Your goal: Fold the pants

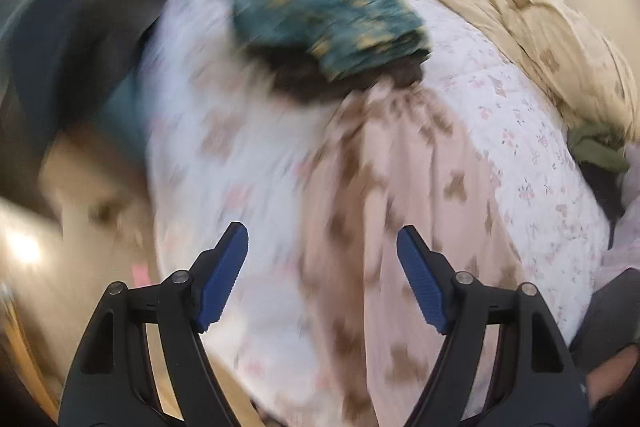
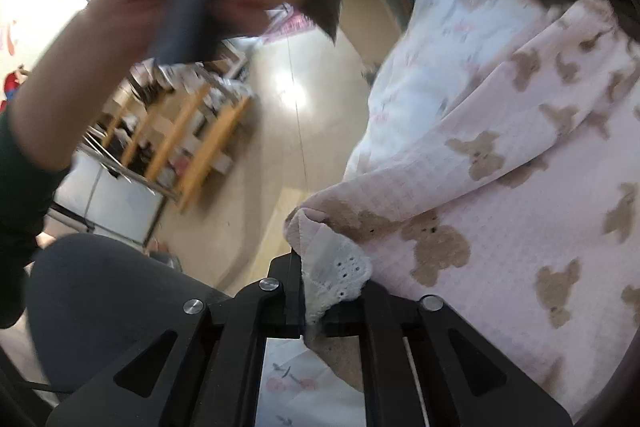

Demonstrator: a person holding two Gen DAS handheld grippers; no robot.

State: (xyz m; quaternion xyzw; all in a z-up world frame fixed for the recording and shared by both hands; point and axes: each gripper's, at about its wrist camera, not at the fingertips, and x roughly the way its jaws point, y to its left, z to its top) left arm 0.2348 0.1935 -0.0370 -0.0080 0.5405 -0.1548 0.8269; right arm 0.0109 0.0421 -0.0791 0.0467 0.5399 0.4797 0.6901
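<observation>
Item: pink bear-print pants [image 1: 404,187], lengthwise on the bed [image 1: 248,131], running straight ahead of you. Your right hand-held gripper [image 2: 320,291] pinches the lace hem [image 2: 340,275]; left hand-held gripper [image 1: 322,247] spread wide, empty, above them.

A home bedroom is indicated. A bed is covered by a white quilted floral bedspread [image 1: 532,155], with a crumpled beige duvet [image 1: 520,11] piled behind. A wooden slatted shelf rack [image 2: 188,131] is seen on the pale polished floor [image 2: 256,163].
</observation>
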